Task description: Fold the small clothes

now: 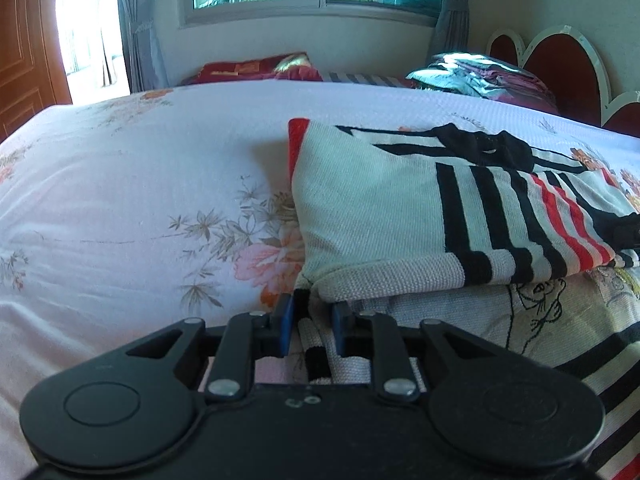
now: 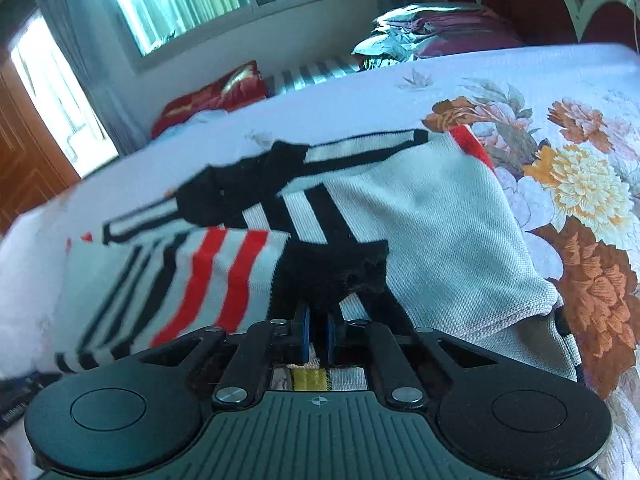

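A white knit sweater (image 1: pixel 380 208) with black and red stripes lies partly folded on the floral bedsheet (image 1: pixel 120 200). Its folded-over upper layer ends in a corner just ahead of my left gripper (image 1: pixel 311 308). The blue pads stand a little apart with the sweater's thick knit edge filling the gap between them. In the right wrist view the sweater (image 2: pixel 440 216) spreads across the sheet (image 2: pixel 580 184). My right gripper (image 2: pixel 318 316) is nearly closed, pinching the black cuff (image 2: pixel 328 268) of a striped sleeve that lies over the white body.
A red pillow (image 1: pixel 256 68) and a stack of folded shiny bedding (image 1: pixel 480 76) lie at the far edge of the bed. A red scalloped headboard (image 1: pixel 560 52) stands at the right, a wooden door (image 1: pixel 24 60) at the left. Bare sheet stretches left of the sweater.
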Action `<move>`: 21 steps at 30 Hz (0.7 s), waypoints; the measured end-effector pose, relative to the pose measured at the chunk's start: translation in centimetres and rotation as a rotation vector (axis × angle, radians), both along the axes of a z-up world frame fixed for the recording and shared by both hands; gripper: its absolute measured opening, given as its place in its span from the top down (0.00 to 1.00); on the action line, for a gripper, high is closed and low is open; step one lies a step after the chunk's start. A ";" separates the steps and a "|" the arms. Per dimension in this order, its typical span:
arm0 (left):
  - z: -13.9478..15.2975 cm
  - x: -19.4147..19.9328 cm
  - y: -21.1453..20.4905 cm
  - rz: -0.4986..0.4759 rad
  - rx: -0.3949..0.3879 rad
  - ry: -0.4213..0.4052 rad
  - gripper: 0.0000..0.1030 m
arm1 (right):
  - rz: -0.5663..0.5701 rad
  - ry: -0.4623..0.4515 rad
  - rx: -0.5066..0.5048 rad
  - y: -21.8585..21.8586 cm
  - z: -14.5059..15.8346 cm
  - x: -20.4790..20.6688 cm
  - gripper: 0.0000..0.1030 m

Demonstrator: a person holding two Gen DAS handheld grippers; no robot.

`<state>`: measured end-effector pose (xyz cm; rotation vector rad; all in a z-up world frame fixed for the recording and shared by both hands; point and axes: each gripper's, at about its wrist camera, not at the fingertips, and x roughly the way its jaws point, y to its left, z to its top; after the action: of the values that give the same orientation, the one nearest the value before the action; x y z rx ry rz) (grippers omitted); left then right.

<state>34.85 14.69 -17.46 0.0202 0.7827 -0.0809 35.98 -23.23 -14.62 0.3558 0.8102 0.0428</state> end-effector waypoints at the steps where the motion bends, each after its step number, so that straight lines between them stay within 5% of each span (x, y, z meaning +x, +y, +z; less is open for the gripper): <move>1: 0.2 0.1 0.1 0.008 -0.005 0.008 0.74 | -0.008 -0.006 0.023 -0.5 0.2 -0.2 0.87; 3: 0.5 0.1 0.3 0.025 -0.011 0.025 0.71 | -0.029 -0.012 0.053 -1.3 0.5 -0.5 0.62; 5: 0.7 0.1 0.4 0.029 -0.014 0.031 0.69 | -0.052 -0.016 0.073 -2.1 1.0 -0.4 0.56; 12: 2.6 -1.0 0.5 0.025 -0.013 -0.002 0.65 | -0.092 -0.003 0.058 -3.5 1.1 1.8 0.56; 19: 6.1 -2.1 -0.3 0.021 -0.060 -0.097 0.58 | -0.011 0.046 -0.013 -1.6 -0.3 3.4 0.56; 20: 6.5 -1.9 -0.6 0.016 -0.066 -0.108 0.57 | -0.004 0.042 -0.027 -1.4 -0.3 3.4 0.61; 21: 6.7 -1.5 -0.8 0.011 -0.073 -0.115 0.53 | 0.003 0.040 -0.036 -1.2 -0.3 3.4 0.82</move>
<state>33.30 13.86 -10.78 -0.0479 0.6647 -0.0968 39.34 -24.44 -14.91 0.3222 0.8500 0.0237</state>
